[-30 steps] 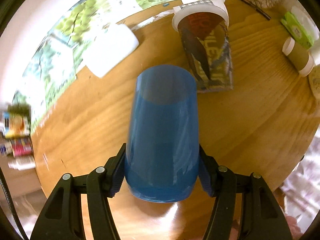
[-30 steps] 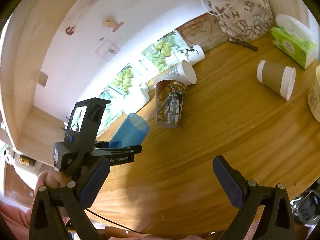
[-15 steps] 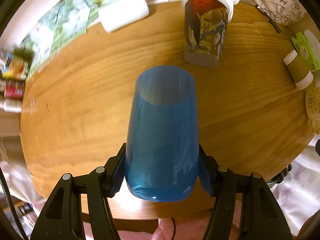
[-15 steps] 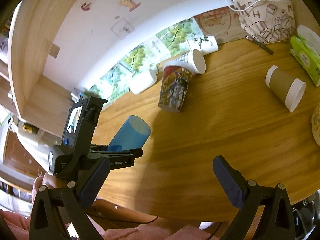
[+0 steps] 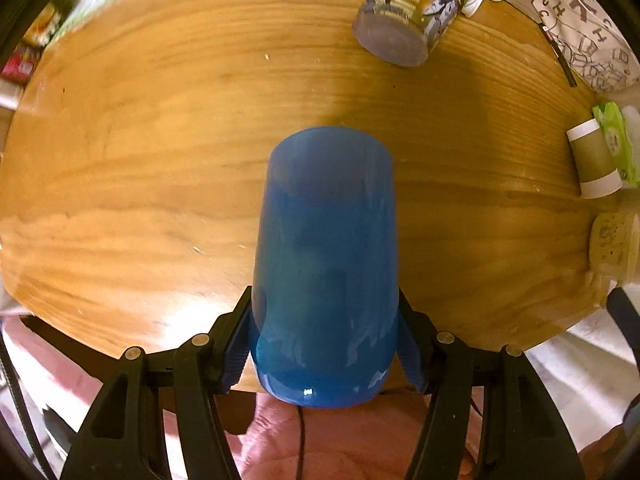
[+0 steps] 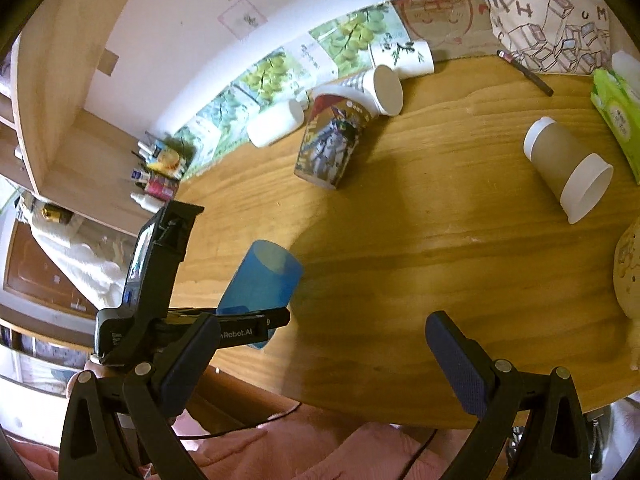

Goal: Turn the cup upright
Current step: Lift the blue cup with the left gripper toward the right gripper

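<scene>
A translucent blue cup (image 5: 326,264) is clamped near its rounded base by my left gripper (image 5: 325,320), which is shut on it. The cup's far end points away along the fingers, over the wooden table (image 5: 160,160). In the right wrist view the blue cup (image 6: 260,280) hangs tilted above the table's near left edge, with its open mouth facing up and to the right. The left gripper's black body (image 6: 156,280) shows beside it. My right gripper (image 6: 320,328) stands open over the near edge with nothing between its fingers.
A printed paper cup (image 6: 328,148) leans against a white cup (image 6: 384,88) at the back. A brown cup (image 6: 568,168) lies on its side at right. A white bottle (image 6: 276,124), green tissue pack (image 6: 616,120), pen (image 6: 524,72) and patterned bag (image 6: 560,20) line the far side.
The left gripper has drawn back toward the near table edge with the blue cup and now looks more steeply down. The right gripper has risen slightly and stays open.
</scene>
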Demonstrator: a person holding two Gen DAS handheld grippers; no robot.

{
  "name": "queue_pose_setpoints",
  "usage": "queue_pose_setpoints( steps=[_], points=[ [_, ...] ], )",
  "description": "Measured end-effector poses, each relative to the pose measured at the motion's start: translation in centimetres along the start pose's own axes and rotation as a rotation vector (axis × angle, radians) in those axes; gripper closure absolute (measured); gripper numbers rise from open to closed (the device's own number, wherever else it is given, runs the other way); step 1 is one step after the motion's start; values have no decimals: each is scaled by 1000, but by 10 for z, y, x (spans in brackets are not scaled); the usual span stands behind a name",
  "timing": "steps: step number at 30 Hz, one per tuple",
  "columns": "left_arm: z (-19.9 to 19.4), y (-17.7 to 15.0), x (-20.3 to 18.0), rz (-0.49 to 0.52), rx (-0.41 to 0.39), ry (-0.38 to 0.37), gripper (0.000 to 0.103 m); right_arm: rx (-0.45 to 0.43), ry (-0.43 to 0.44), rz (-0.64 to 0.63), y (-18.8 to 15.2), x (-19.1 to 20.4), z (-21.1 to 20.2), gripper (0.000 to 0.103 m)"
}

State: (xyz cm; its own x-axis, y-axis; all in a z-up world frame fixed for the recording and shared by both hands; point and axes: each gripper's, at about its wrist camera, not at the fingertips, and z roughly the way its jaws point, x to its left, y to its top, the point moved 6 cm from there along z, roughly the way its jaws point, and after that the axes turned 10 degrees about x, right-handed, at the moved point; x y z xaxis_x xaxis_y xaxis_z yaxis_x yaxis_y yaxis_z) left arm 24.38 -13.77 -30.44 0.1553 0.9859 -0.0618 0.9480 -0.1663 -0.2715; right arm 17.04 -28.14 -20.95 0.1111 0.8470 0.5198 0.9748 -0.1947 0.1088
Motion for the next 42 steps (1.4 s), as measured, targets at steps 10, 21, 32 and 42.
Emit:
queue_pose_setpoints(
  steps=[10, 21, 32, 42],
  points=[
    [22, -12, -1, -53, 12, -81, 37, 81, -12, -46, 1, -11, 8, 0],
    [34, -14, -4, -68, 29, -71, 37, 131, -7, -27, 5, -25, 18, 0],
    [28, -27, -4, -68, 23, -113, 22, 162, 6, -14, 7, -29, 27, 0],
    [8, -35, -2, -38, -33, -135, 22, 180, 7, 1, 5, -27, 32, 0]
  ],
)
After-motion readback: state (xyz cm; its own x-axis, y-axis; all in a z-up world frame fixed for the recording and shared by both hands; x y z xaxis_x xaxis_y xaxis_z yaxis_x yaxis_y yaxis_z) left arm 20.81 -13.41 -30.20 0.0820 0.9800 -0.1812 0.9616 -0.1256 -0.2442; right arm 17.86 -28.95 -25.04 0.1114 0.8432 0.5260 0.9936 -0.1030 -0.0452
